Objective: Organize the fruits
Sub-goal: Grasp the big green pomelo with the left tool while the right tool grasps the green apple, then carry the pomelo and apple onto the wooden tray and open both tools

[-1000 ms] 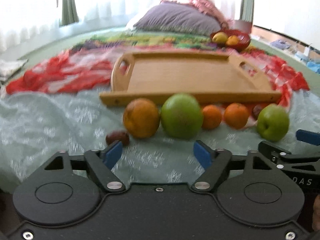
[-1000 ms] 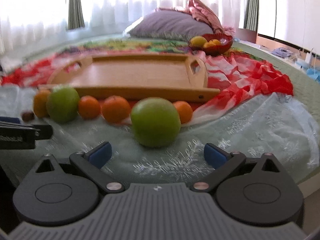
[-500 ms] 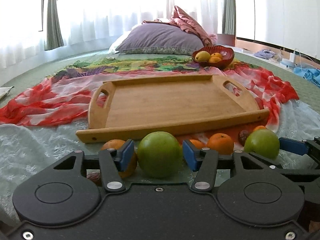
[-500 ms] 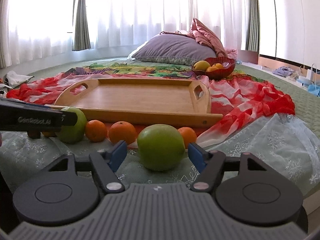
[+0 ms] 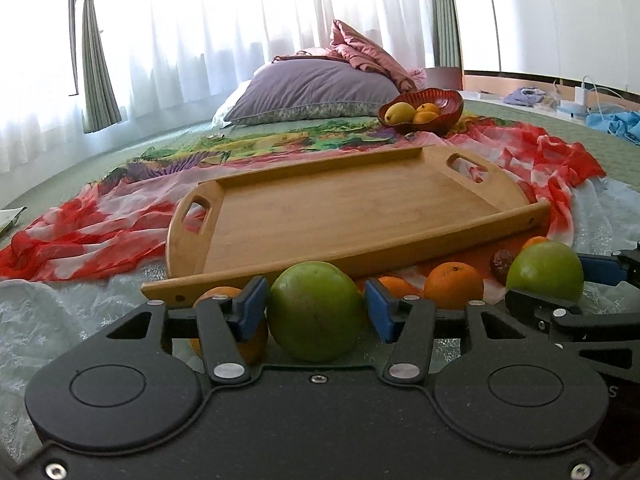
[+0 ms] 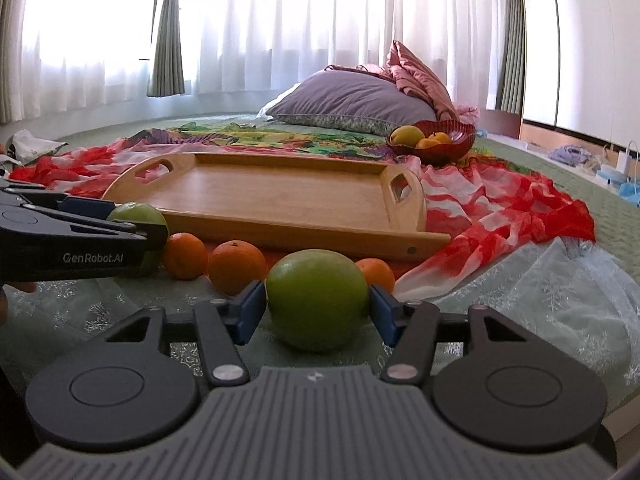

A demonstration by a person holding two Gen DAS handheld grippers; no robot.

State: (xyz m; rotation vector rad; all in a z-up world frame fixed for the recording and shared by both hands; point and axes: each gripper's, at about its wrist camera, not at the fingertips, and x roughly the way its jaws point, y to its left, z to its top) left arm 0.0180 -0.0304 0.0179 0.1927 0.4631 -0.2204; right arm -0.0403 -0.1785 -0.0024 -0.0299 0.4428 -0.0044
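1. Your left gripper [image 5: 316, 312] has moved in: its blue pads, a second ago short of the fruit row, now press both sides of the green apple [image 5: 316, 310] at lower centre.
2. Your right gripper [image 6: 317, 306] was wide open around its own green apple [image 6: 317, 298]; its jaws are closing, pads now touching it.

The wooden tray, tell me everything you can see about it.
The wooden tray is a light bamboo-looking rectangle with a low raised rim and a rounded end at each side, each with a cut-out handle slot. It lies flat on the red and white cloth, and nothing sits inside it. The fruits lie in front of its near rim; whether any touches it is unclear. Neither gripper touches it.
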